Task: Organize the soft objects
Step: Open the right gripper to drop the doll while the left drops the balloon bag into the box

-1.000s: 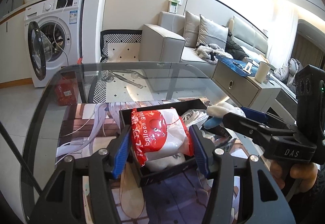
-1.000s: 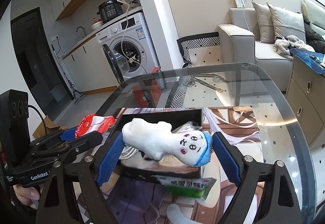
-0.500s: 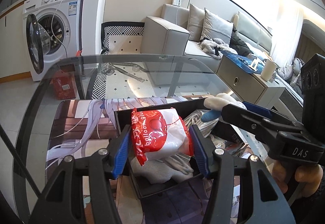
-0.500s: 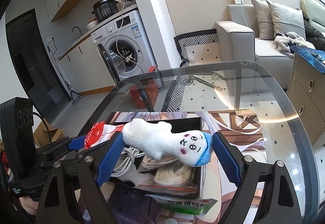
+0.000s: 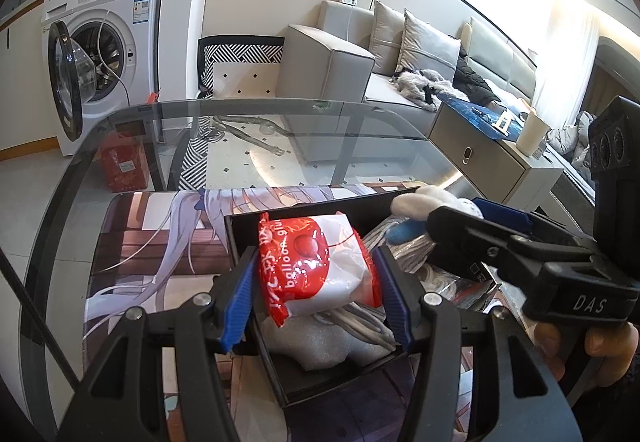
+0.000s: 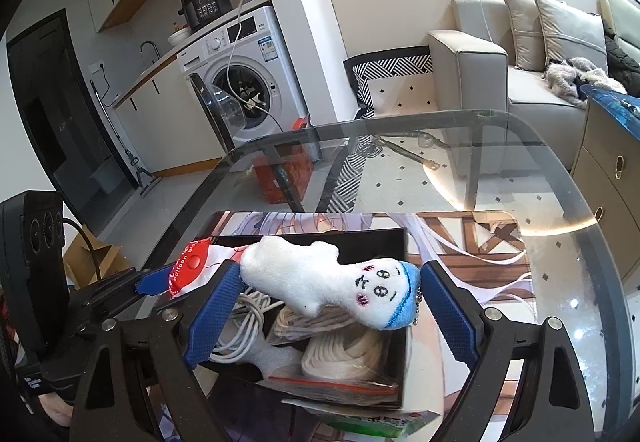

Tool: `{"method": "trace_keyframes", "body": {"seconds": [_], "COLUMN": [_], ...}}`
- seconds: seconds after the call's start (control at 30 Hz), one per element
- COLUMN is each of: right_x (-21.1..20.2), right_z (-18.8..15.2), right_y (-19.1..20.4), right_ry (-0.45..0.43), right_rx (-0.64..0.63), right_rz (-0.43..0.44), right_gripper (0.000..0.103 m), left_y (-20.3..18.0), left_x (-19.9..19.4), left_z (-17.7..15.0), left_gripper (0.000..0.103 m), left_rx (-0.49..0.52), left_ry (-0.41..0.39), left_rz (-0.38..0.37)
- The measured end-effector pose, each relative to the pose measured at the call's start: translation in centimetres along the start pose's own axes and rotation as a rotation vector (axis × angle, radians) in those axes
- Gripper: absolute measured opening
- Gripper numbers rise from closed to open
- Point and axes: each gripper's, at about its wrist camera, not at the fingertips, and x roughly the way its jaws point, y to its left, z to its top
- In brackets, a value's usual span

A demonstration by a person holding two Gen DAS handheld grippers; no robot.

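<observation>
Two grippers hang over one black box [image 5: 256, 338] that sits on an anime-print mat [image 5: 160, 242] on the glass table [image 5: 280, 145]. The left gripper [image 5: 316, 282] is clamped on one red-and-white balloon packet [image 5: 316, 266], its two blue pads pressing the packet's sides, holding it above the box's left part. The right gripper [image 6: 326, 302] grips one white plush toy [image 6: 332, 286] with a stitched face and a blue cap, held lengthwise between its pads, clear of the contents, above the box's right part. A small ball chain [image 6: 418, 302] dangles from the cap end.

Inside the box lie one coil of white cable [image 6: 240, 322], one bundle of cream cord [image 6: 348, 358] and one piece of white foam [image 5: 316, 342]. A green packet [image 6: 372, 422] lies just beside the box's near wall.

Behind the table stand one washing machine [image 5: 104, 41] with its door open, and one grey sofa [image 5: 360, 57] carrying two cushions [image 5: 416, 37].
</observation>
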Motion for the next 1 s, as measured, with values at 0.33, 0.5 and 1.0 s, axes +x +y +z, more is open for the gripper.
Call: {"method": "trace_keyframes", "body": {"seconds": [0.33,0.5,1.0], "right_x": [-0.5,-1.1,-4.3], "right_z": [-0.3,-0.4,-2.2], "right_y": [-0.3,-0.6,-2.0], "right_ry": [0.012,0.001,-0.034], "right_rx": [-0.003,0.007,0.027], "right_rz": [0.045,0.032,-0.008], "right_gripper": [0.100,0.101,0.102], "left_y": [-0.1,-0.1,-0.3], "left_x": [-0.2,-0.2,-2.4], "left_z": [-0.1,-0.1,-0.6], "left_gripper": [0.057,0.057,0.103], "left_rx": [-0.001,0.000,0.013], "left_ry": [-0.002,-0.003,-0.024], "left_rz": [0.009,0.006,-0.013]}}
